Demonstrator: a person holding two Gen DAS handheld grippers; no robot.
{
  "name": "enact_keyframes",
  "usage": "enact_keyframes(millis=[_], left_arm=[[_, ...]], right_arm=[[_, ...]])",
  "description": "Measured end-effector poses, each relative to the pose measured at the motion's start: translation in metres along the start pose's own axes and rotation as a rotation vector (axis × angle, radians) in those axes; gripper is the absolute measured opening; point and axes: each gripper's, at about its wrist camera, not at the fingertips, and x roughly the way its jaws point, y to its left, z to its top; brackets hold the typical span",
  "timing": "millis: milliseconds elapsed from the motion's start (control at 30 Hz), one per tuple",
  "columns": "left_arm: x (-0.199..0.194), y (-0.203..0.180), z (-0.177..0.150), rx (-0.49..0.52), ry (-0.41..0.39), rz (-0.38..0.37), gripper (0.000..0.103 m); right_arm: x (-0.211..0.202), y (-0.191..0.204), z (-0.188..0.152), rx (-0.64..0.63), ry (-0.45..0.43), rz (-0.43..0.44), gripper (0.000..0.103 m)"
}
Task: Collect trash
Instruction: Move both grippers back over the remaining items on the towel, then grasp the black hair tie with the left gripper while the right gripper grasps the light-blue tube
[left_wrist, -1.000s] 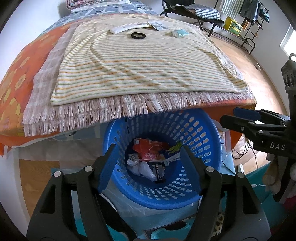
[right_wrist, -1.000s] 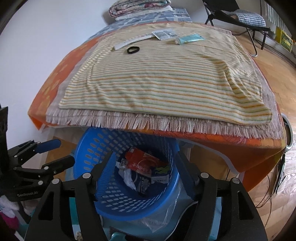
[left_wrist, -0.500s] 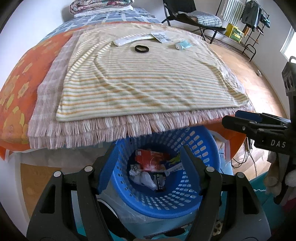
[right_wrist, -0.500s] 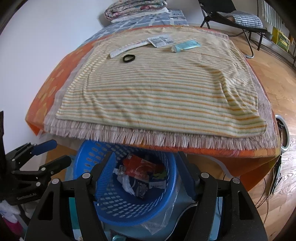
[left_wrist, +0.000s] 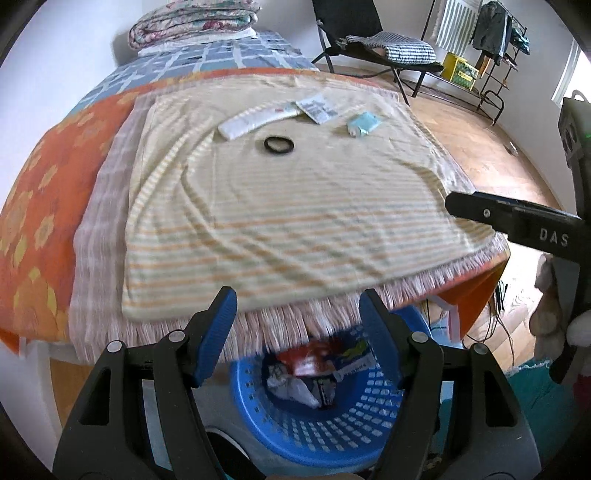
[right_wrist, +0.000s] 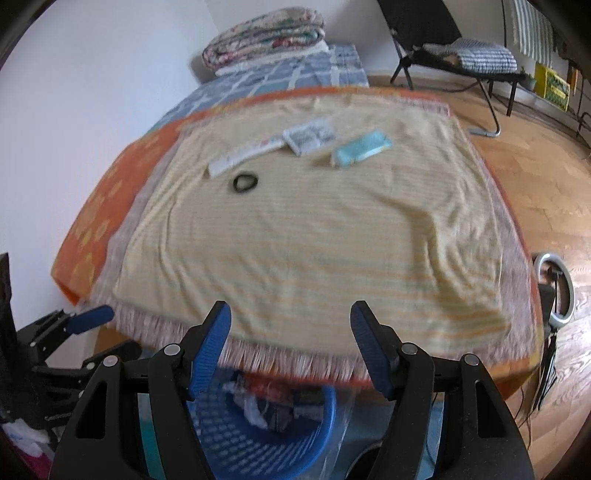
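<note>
A blue perforated basket (left_wrist: 325, 439) (right_wrist: 236, 443) stands on the floor under the bed's near edge, holding wrappers (left_wrist: 314, 365). On the far part of the striped yellow blanket (left_wrist: 280, 206) lie a white tube (left_wrist: 255, 119) (right_wrist: 242, 154), a printed paper packet (left_wrist: 317, 107) (right_wrist: 308, 137), a light-blue tube (left_wrist: 364, 123) (right_wrist: 360, 149) and a black ring (left_wrist: 279, 144) (right_wrist: 244, 182). My left gripper (left_wrist: 297, 314) and right gripper (right_wrist: 290, 326) both stand open and empty above the blanket's fringe. Each shows in the other's view, right (left_wrist: 517, 218) and left (right_wrist: 74, 325).
A folded quilt (left_wrist: 192, 22) lies at the bed's head. A black folding chair (left_wrist: 373, 40) and a clothes rack (left_wrist: 491, 37) stand on the wooden floor at right. A ring lamp (right_wrist: 554, 291) and cables lie beside the bed. A white wall runs along the left.
Both grippers have risen and tilted up toward the bed. The basket has slid low in both views and the blanket now fills them. Jaws unchanged.
</note>
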Motion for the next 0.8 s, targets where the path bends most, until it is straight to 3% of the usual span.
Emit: enact_keyframes(millis=[333,800], left_arm=[[0.019,0.018,0.052,-0.01,-0.023,0.0,0.071],[0.078,0.024,0.109,-0.015,-0.011,-0.019,0.071]], right_arm=[[0.019,-0.013,0.05,0.018,-0.06,-0.032,0.067],[0.084,-0.05,0.125,0.172,0.014,-0.048,0.067]])
